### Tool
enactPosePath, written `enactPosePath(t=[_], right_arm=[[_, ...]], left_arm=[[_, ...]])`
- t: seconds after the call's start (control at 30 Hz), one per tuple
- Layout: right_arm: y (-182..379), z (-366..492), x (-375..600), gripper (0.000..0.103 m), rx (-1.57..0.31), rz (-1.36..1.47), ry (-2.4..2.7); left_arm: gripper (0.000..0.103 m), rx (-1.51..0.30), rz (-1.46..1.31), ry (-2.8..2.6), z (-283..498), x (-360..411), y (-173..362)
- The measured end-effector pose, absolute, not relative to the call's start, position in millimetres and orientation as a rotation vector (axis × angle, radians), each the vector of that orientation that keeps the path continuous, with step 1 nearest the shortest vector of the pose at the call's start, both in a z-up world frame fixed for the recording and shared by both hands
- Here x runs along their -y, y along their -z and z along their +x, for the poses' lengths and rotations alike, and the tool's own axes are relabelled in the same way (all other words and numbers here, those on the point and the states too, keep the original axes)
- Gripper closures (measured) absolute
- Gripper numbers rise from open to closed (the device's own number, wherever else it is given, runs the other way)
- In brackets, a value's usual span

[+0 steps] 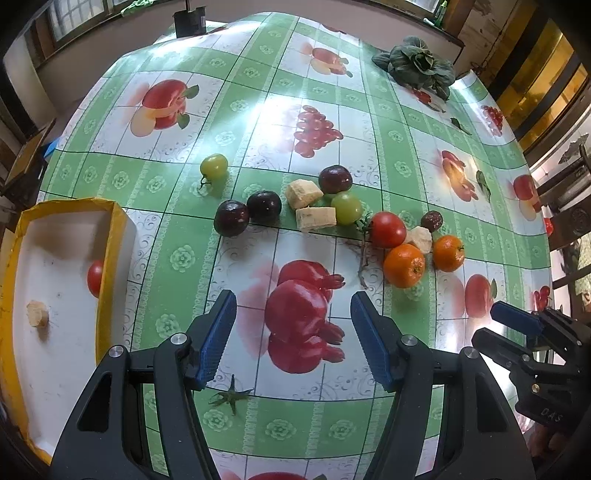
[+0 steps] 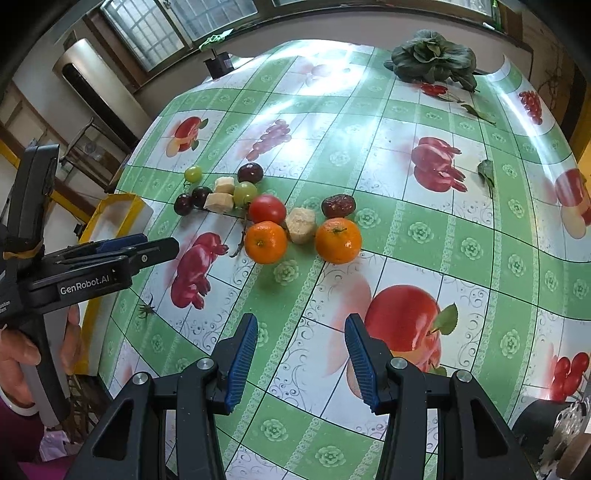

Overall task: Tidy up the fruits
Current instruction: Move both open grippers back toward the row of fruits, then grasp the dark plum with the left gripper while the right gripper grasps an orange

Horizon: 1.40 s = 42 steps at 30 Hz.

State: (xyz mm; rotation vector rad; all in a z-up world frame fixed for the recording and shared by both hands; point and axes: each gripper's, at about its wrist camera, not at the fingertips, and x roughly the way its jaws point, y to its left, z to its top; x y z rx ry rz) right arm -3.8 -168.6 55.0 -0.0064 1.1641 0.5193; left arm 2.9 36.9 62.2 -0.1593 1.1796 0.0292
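Observation:
Loose fruit lies mid-table: two oranges, a red tomato, a red date, pale cut chunks, dark plums, green tomatoes. A yellow-rimmed white tray at the left holds a red tomato and a pale chunk. My left gripper is open and empty, short of the plums. My right gripper is open and empty, below the oranges. The right gripper also shows at the left view's edge.
A leafy green vegetable lies at the far right of the table. A dark box stands at the far edge. A green tomato calyx and a bare stem lie on the fruit-print tablecloth.

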Motion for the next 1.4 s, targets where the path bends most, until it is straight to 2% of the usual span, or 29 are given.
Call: enactPosePath(t=[0.4,1.0,1.07,1.1,1.13,1.17,1.4], right_arm=[[-48,-1,157,0.055,-1.186,-0.016,-0.539],[-44,8,137,0.055,-1.190,-0.013,-0.561],[-44,12,135,0.055,-1.186,-0.009,-0.561],[-43,14,134,0.055,-1.184,-0.005,-0.562],[-43,16,133,0.055,-1.182,0.000,-0.562],[-43,18,132,0.055,-1.179,0.005,-0.563],[-38,30,121,0.055,-1.164,0.012,-0.558]], left_arm=[[0.038,-1.186,-0.171,-0.034,8,-55,-55],[0.039,-1.187,-0.139,-0.003,56,-91,-27],[0.048,-1.183,-0.141,0.007,59,-91,-25],[0.064,-1.185,-0.143,0.012,60,-91,-24],[0.072,-1.194,-0.144,0.019,61,-91,-22],[0.076,-1.185,-0.134,0.016,61,-91,-22],[0.077,-1.175,-0.165,-0.002,47,-95,-27]])
